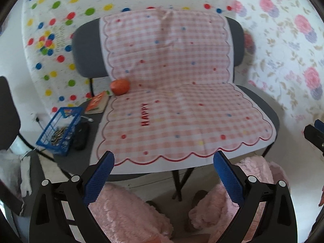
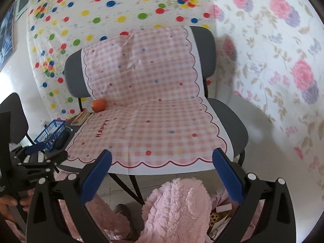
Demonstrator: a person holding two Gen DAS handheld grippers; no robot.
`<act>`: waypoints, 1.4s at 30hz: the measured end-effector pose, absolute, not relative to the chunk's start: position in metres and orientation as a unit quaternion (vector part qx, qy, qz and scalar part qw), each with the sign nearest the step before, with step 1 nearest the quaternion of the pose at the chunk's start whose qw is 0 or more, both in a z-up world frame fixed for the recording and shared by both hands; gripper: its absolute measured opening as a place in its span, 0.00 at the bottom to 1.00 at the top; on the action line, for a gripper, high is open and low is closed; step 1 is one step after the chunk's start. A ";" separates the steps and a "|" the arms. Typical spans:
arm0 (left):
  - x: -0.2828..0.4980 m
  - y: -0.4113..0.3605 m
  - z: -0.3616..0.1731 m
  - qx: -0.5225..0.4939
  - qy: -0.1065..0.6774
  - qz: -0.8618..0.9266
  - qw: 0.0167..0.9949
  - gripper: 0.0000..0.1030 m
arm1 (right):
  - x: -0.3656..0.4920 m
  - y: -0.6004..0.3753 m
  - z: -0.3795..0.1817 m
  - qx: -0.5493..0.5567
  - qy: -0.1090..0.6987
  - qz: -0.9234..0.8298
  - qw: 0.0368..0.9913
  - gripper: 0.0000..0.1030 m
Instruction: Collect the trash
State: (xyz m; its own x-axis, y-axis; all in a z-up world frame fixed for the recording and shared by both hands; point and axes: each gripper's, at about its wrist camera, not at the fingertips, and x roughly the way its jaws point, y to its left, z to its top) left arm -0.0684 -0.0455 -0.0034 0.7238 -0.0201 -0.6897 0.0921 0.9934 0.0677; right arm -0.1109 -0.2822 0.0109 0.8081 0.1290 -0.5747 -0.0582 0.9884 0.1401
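One word is all we can actually read: "HAPPY" in red on the pink gingham cloth (image 1: 182, 105) draped over the grey chair (image 1: 85, 52). The orange booklet (image 1: 97, 102) at the cloth's left edge has print on it, but it's too blurry for us to make out.

Both claws are wide apart with nothing between the blue pads. In the left wrist view our left claw (image 1: 164, 174) sits at the bottom of the frame, over the cloth's scalloped front edge. Same deal for the right claw (image 2: 162, 172) in its own view.

As for trash, we reckon it's the striped scraps in the blue basket (image 1: 58, 131), at the left of the frame, on the seat just beside the cloth, well apart from the left claw. An orange fruit (image 1: 119, 86) sits at the crease left of centre. Fluffy pink fabric (image 2: 176, 208) fills the bottom of both views.
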 end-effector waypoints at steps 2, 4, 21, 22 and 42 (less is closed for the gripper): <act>-0.070 -0.039 -0.002 0.046 0.370 -0.021 0.928 0.94 | -0.108 -0.279 0.011 0.055 0.309 0.054 0.948 0.94; -0.070 -0.034 -0.001 0.044 0.370 -0.017 0.928 0.94 | -0.105 -0.274 0.010 0.052 0.313 0.059 0.947 0.94; -0.062 -0.028 -0.004 0.031 0.380 -0.017 0.924 0.94 | -0.095 -0.269 0.003 0.041 0.325 0.064 0.943 0.94; -0.062 -0.028 -0.004 0.032 0.381 -0.017 0.924 0.94 | -0.094 -0.268 0.003 0.042 0.326 0.063 0.942 0.94; -0.062 -0.038 -0.003 0.037 0.381 -0.025 0.924 0.94 | -0.097 -0.276 0.001 0.042 0.324 0.060 0.943 0.94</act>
